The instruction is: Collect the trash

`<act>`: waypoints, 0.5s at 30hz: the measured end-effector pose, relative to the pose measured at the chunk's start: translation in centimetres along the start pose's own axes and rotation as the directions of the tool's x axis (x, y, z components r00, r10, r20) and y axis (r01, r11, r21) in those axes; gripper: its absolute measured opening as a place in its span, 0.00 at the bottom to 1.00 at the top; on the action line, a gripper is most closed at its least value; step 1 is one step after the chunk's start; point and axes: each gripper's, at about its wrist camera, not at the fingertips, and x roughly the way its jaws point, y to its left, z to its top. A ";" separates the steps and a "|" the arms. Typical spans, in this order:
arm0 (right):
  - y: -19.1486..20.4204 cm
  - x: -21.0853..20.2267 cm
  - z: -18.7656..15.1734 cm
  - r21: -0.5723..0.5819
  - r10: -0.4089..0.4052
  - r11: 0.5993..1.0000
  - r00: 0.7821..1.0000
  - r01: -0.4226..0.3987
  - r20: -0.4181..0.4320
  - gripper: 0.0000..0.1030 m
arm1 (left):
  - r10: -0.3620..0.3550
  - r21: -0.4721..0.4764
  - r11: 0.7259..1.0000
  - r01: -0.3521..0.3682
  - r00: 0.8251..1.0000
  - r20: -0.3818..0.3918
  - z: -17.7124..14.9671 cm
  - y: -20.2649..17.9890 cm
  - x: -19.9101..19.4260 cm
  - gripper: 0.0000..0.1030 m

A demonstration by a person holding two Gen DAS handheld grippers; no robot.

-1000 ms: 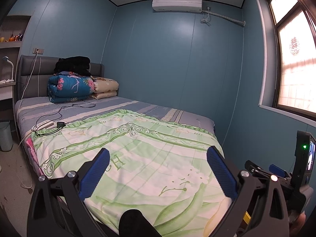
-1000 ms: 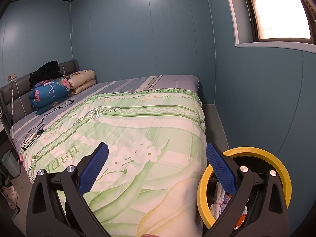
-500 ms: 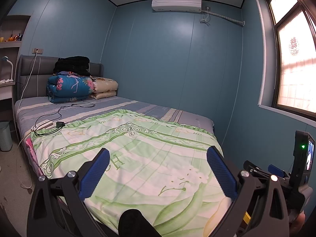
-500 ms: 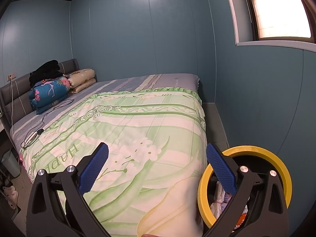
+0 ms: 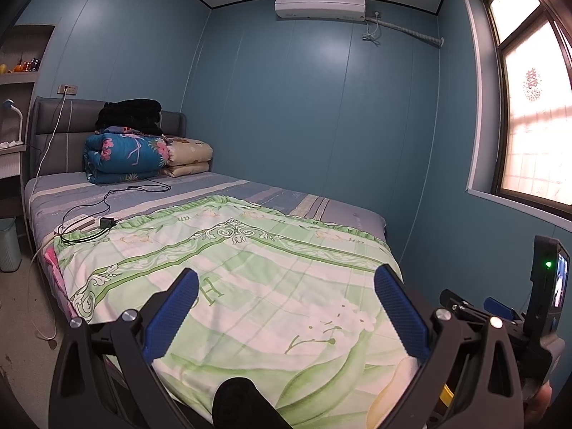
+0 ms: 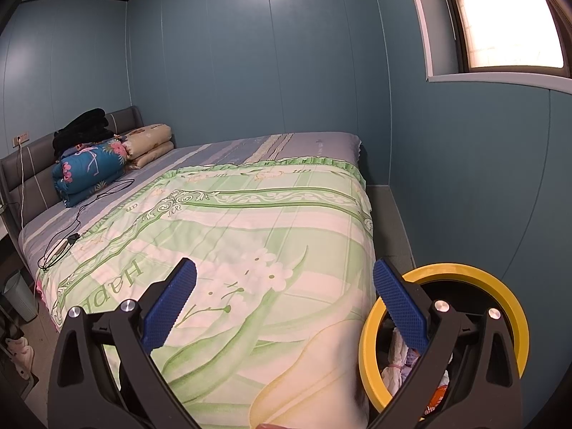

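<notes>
A trash bin with a yellow rim (image 6: 500, 286) stands at the foot-right corner of the bed, holding crumpled white and orange waste (image 6: 397, 364). My right gripper (image 6: 284, 298) is open and empty above the green floral quilt (image 6: 250, 221), its right finger in front of the bin. My left gripper (image 5: 286, 307) is open and empty over the same quilt (image 5: 250, 268). The right gripper's body and its screen (image 5: 547, 286) show at the left view's right edge. No loose trash shows on the bed.
Folded blue floral bedding (image 5: 125, 157), a black garment (image 5: 130, 114) and a beige pillow (image 5: 189, 157) lie at the headboard. A black charger and cables (image 5: 103, 221) lie on the sheet. A pale bin (image 5: 9, 246) stands left of the bed. Blue walls enclose it.
</notes>
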 end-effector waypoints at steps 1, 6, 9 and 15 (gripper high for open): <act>0.0 0.0 0.0 0.000 0.000 1.000 1.000 0.000 0.000 0.92 | -0.001 0.001 1.000 0.001 1.000 -0.001 0.0 0.0 0.0 0.92; 0.0 0.1 0.1 0.004 0.000 1.000 1.000 0.000 -0.007 0.92 | 0.007 -0.001 1.000 -0.007 1.000 0.004 -0.1 0.0 0.0 0.92; 0.1 0.0 0.1 0.004 -0.001 1.000 1.000 0.001 -0.007 0.92 | -0.001 -0.003 1.000 0.001 1.000 0.000 -0.1 0.1 0.0 0.92; -0.1 0.4 0.1 0.005 0.002 1.000 1.000 -0.002 -0.014 0.92 | 0.001 -0.009 1.000 -0.001 1.000 -0.009 -0.2 0.2 0.1 0.92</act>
